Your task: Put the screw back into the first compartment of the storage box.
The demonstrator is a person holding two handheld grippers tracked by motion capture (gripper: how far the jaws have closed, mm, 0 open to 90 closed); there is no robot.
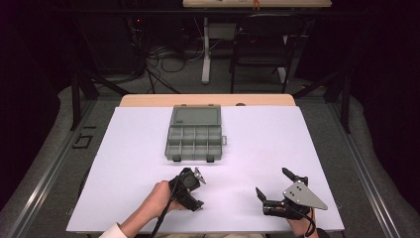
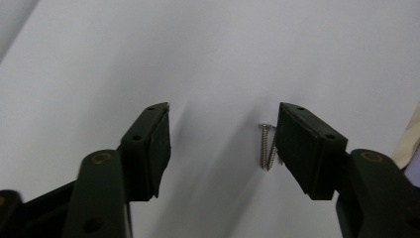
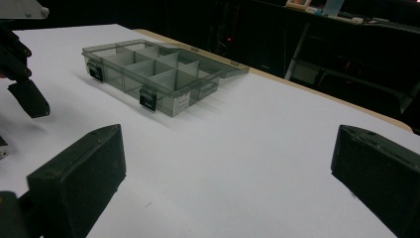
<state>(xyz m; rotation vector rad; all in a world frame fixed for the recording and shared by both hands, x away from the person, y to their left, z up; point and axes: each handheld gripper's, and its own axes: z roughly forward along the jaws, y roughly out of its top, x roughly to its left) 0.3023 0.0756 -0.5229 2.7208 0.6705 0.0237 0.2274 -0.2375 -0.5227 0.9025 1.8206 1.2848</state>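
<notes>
Two small silver screws (image 2: 267, 147) lie side by side on the white tabletop between the jaws of my left gripper (image 2: 223, 129), close against the right-hand pad (image 2: 297, 144). The jaws stand apart and the left-hand pad is well clear of the screws, so nothing is gripped. In the high view a hand holds the left gripper (image 1: 193, 192) low over the table's near edge. My right gripper (image 1: 272, 182) rests near the front right, jaws wide open; between its jaws (image 3: 228, 163) is bare table.
A grey-green compartment box (image 1: 194, 134) sits with its lid open at the middle of the table (image 1: 277, 144), its cells (image 3: 148, 72) looking empty. Beyond the far wooden edge stand a black chair (image 1: 262, 44) and a table leg.
</notes>
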